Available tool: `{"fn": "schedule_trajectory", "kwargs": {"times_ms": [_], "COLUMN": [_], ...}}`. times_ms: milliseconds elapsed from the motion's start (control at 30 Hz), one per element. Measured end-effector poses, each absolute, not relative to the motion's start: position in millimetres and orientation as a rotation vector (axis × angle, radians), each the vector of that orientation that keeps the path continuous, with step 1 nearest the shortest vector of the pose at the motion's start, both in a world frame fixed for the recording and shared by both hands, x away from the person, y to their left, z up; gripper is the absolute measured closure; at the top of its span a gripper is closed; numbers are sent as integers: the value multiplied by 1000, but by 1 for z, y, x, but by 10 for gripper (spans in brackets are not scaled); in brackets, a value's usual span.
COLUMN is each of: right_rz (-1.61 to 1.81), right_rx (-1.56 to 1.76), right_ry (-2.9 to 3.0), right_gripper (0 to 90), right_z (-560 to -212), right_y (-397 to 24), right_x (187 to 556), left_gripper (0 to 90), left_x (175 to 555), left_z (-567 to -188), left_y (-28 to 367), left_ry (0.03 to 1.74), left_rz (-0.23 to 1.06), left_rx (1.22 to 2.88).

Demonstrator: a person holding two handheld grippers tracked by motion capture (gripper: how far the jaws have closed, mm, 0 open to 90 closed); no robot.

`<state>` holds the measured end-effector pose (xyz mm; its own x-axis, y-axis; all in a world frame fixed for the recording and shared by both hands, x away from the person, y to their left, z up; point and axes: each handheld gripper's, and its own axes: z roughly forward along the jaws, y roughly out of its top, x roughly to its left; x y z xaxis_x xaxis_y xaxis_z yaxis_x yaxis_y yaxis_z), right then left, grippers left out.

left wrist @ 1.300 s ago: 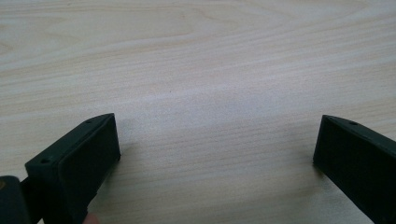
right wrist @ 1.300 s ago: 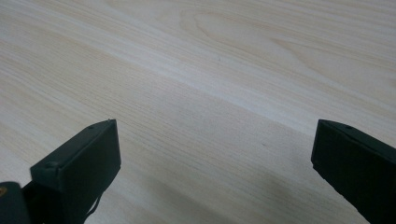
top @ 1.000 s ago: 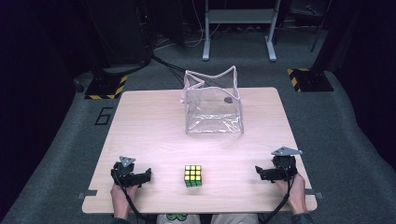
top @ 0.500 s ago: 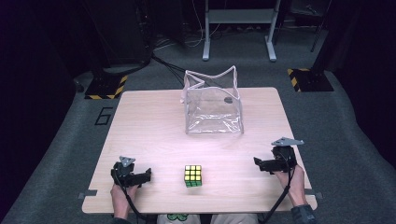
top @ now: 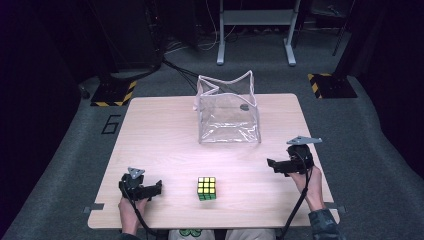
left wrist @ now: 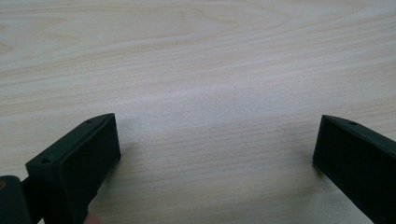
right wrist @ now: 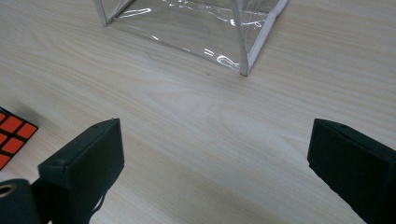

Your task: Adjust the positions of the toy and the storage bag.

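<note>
Two items sit on your table point(top: 150, 130): a clear pouch point(top: 229, 112) far-centre, and a cube point(top: 206, 188) near the front edge between your grippers. Left gripper point(top: 156, 188) (jaws wide, empty) sits nearer it; right gripper point(top: 270, 164), equally wide and empty, points leftward, cube lying to its front-left.
</note>
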<state>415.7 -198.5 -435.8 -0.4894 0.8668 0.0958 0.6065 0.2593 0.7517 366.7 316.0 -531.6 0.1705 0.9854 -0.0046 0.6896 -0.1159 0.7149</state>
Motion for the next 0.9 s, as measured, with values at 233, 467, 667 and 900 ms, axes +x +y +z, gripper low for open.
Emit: {"fn": "schedule_trajectory", "kwargs": {"times_ms": [233, 467, 667, 900], "right_rz": [1071, 1064, 1073, 1052], "right_rx": [1327, 1304, 1280, 1242], "right_ry": [2225, 2242, 2249, 2264], "right_gripper": [34, 34, 35, 37], "right_z": [-423, -410, -397, -378], "right_y": [-191, -183, -178, -169], "right_x": [426, 435, 441, 450], "left_gripper": [4, 5, 5, 6], "left_x": [367, 367, 367, 366], "left_z": [-532, -532, -532, -532], "left_y": [316, 316, 316, 316], "left_ry": [1580, 1582, 1581, 1580], "left_rz": [660, 658, 659, 659], "left_rx": [1873, 1873, 1872, 1873]}}
